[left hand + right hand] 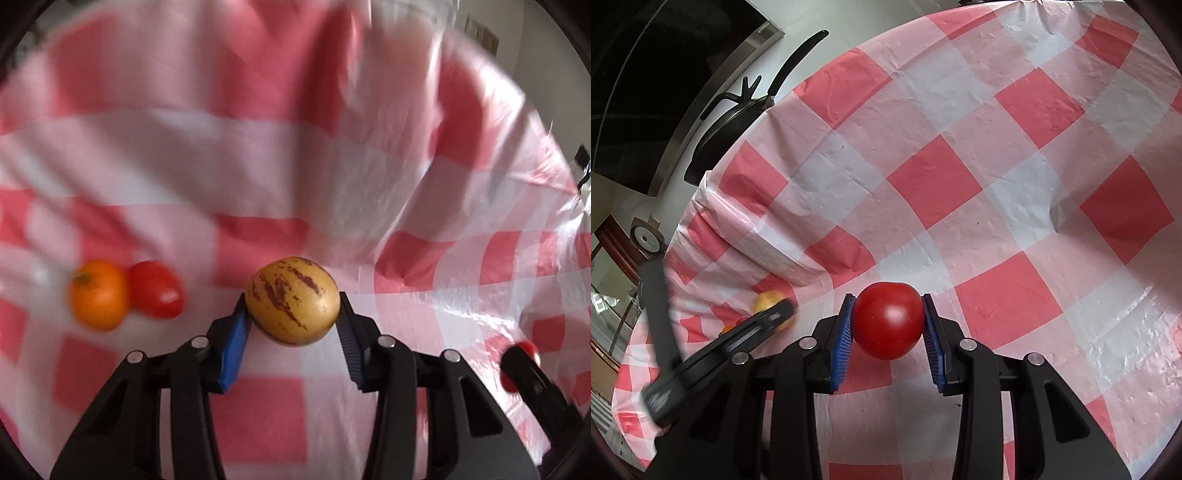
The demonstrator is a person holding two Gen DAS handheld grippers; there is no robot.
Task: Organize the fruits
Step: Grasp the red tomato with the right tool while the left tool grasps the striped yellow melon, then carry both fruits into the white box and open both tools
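Observation:
A yellow fruit with dark purple streaks [293,301] sits between the blue pads of my left gripper [293,306], which is shut on it just above the red-and-white checked cloth [258,413]. To its left, an orange fruit [98,295] and a small red tomato [157,290] lie on the cloth, touching each other. In the right wrist view my right gripper [888,306] is shut on a round red tomato [888,319]. The left gripper's black finger [764,321] and the yellow fruit [768,298] show at the lower left of that view.
A black frying pan [738,122] rests beyond the table's far left edge, beside a dark steel-framed panel [665,74]. The plastic cloth bulges into a raised fold [768,243] behind the yellow fruit. The cloth [1015,184] stretches away ahead and to the right.

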